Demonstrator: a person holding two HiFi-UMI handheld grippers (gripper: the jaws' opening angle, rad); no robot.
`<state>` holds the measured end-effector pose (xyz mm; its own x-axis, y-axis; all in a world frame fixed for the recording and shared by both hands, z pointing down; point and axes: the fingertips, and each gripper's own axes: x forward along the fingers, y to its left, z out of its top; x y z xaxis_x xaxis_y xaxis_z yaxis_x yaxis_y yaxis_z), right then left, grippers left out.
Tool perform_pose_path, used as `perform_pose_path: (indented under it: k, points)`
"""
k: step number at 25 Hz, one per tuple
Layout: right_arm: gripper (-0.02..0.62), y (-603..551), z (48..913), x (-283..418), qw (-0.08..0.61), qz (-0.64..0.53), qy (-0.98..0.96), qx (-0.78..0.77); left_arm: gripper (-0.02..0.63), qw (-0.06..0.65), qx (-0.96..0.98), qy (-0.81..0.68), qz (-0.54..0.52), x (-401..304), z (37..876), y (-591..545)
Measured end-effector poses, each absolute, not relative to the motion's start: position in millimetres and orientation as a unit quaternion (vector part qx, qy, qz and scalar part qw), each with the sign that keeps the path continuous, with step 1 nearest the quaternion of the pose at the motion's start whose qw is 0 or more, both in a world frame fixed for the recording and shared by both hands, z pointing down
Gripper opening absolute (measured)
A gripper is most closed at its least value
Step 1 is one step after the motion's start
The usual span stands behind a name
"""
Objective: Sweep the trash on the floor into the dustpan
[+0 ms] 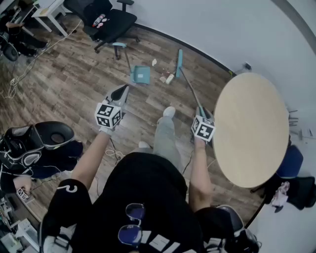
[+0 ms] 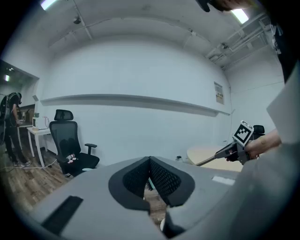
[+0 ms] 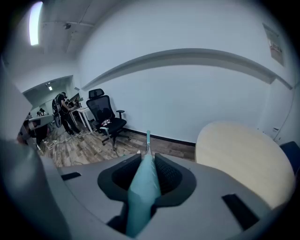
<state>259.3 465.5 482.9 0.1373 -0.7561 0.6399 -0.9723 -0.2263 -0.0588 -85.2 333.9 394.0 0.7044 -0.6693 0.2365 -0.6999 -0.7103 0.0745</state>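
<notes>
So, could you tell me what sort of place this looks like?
Most likely an office: a black swivel chair, a round table and a white desk stand on wood-pattern flooring.

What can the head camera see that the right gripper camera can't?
Only the head view shows the left gripper and the person's white shoe. Only the right gripper view shows the ceiling light and a paper notice high on the wall. Both show the right gripper shut on the teal broom, the round table and the black office chair.
</notes>
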Motion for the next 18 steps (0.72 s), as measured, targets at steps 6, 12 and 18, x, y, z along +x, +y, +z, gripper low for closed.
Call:
perform_pose_path:
  k: [6,12,18]
  points:
    - [0.084,412.6,497.1,280.7,0.194,0.294,-0.585,0.731,-0.003,0.091,0.918,-0.372,0.106,-67.2,411.7,278.0]
    - [0.084,335.4,522.3,314.1,0.211,0.314,-0.576,0.725,-0.003,0.11,0.915,-0.369,0.122,-38.5,435.5,195.4]
    - [0.084,251.7,541.5,356.9,0.237,0.334,-0.563,0.718,-0.002,0.13,0.907,-0.377,0.133,-5.9,455.4,103.7]
